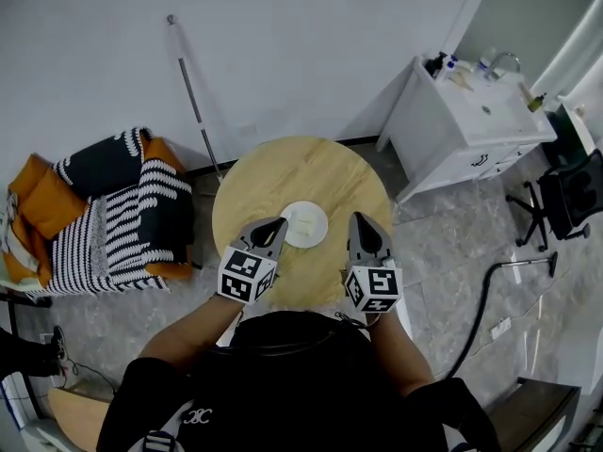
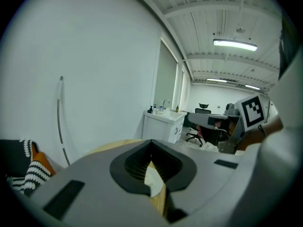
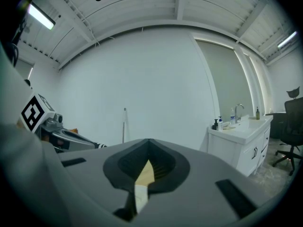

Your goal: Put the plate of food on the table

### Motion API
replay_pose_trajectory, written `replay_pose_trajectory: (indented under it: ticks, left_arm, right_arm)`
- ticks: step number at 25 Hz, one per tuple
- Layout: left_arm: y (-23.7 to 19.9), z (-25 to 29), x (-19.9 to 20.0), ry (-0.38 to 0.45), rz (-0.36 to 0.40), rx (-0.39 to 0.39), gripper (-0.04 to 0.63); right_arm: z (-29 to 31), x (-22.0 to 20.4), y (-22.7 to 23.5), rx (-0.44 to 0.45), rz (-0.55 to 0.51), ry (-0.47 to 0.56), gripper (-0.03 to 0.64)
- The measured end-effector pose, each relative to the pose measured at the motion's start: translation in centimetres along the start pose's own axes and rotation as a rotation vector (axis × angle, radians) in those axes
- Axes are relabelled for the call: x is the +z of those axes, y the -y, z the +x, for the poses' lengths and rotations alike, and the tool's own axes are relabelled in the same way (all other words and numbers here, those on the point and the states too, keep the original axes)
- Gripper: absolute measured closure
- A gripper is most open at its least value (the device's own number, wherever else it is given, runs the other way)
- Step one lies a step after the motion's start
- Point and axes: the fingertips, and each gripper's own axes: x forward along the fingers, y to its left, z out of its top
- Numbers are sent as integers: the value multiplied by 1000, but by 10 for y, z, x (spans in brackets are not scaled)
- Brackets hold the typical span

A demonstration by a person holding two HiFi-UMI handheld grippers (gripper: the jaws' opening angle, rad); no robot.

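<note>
Tabletop first: the round wooden table spreads out ahead of and beneath both of my tools, with its near edge under their marker cubes. Beyond my left gripper, well clear of the table, sits an armchair draped in a black-and-white striped throw. Out past my right gripper stands a white sink cabinet. Neither matters to the move.

The white plate lies flat on the wood between the two tools. Its rim is just beside the left tips and a little further from the right ones; I cannot tell how high the tips ride above it. Something pale rests on the plate, the food, too small for me to name. Both grippers are closed down to a thin slit and carry nothing. Through each slit I see only a sliver of plate and table beyond.

I judge the placing done, so what is left is getting clear cleanly. I would hold both pairs of jaws closed, lift first, then draw each tool back toward me along its own axis. The left one needs the most care, since its tips are nearest the rim and a sideways swing could nudge the plate across the smooth wood.
</note>
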Motion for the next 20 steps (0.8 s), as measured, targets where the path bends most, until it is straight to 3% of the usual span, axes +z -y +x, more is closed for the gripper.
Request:
replay_pose_trajectory:
  ticks: [20]
  left_arm:
    - [-1,8,0,-6,0,13,592]
  right_arm:
    - [6,6,5,6,4,9,609]
